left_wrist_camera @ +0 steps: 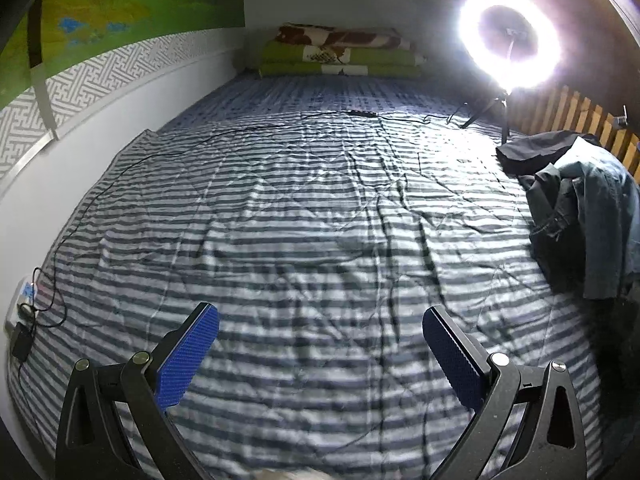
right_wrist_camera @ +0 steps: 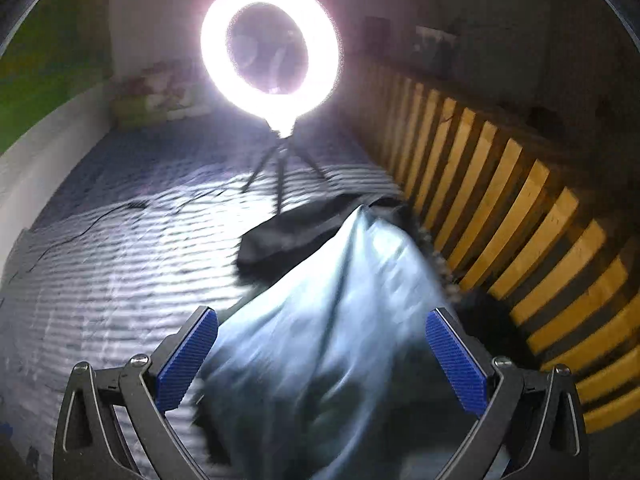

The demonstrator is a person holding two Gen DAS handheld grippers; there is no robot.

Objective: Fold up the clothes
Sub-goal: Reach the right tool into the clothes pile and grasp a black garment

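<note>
A heap of clothes lies at the right side of the striped bed: a grey-blue garment [left_wrist_camera: 592,216] piled over a dark one [left_wrist_camera: 536,152]. My left gripper [left_wrist_camera: 320,332] hovers open above bare bedding, well left of the heap, nothing between its blue pads. In the right wrist view the grey-blue garment [right_wrist_camera: 332,320] rises in a blurred ridge straight ahead, with the dark garment [right_wrist_camera: 292,236] behind it. My right gripper [right_wrist_camera: 322,330] is open just above the grey-blue cloth, its pads either side of the ridge and not closed on it.
The striped quilt [left_wrist_camera: 280,220] covers the bed. A lit ring light [left_wrist_camera: 510,36] on a small tripod stands at the far right, its cable [left_wrist_camera: 120,168] running along the left edge to a power strip. Folded blankets [left_wrist_camera: 340,52] lie at the head. A wooden slatted rail [right_wrist_camera: 500,200] borders the right side.
</note>
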